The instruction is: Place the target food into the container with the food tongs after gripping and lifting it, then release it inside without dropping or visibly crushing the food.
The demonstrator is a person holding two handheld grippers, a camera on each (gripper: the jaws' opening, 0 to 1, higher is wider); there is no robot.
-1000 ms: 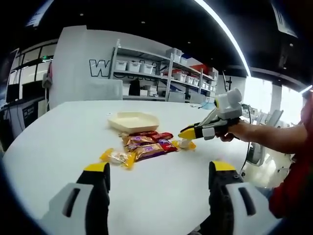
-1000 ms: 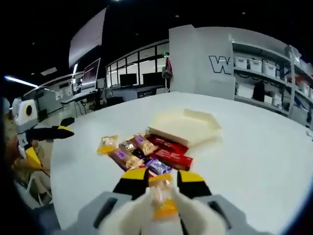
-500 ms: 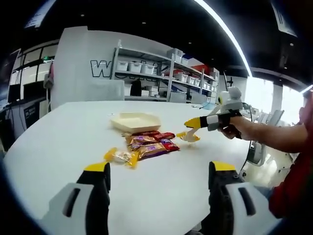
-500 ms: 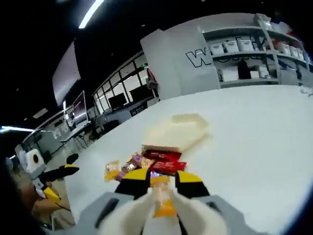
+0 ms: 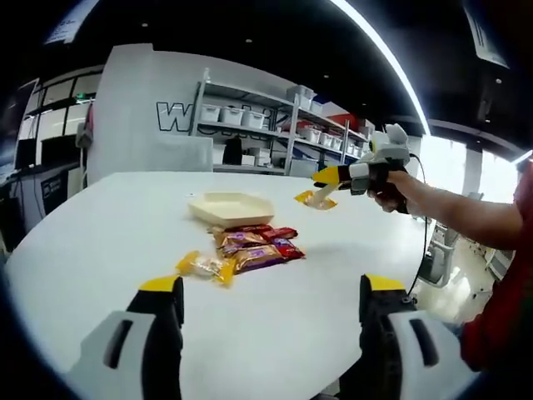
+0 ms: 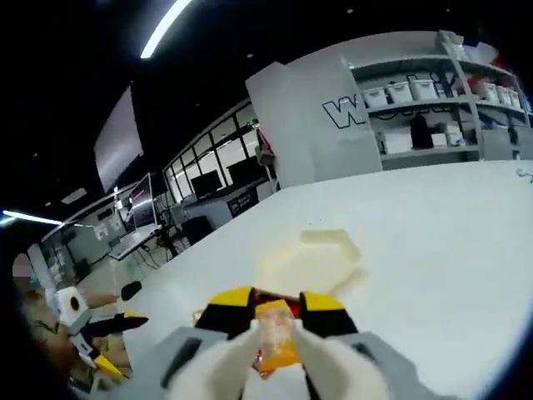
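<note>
Above the table [image 5: 100,225], right hand-held gripper [image 6: 275,312] pinches a snack packet [image 6: 276,340].
Left hand-held gripper [image 5: 266,292] spread; container [image 5: 231,207] at twelve o'clock of the snack pile [image 5: 241,247].

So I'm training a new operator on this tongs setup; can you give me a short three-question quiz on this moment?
1. True or false: the right gripper holds a snack packet in the air above the table.
2. Which is open? A: left gripper. B: right gripper.
3. Fill in: the cream tray holds ____ packets.

Key:
1. True; the left gripper view shows the packet clear of the table, up beside the tray.
2. A; its jaws stand wide apart with nothing between them.
3. No; the other snack packets lie on the table in front of it.
</note>
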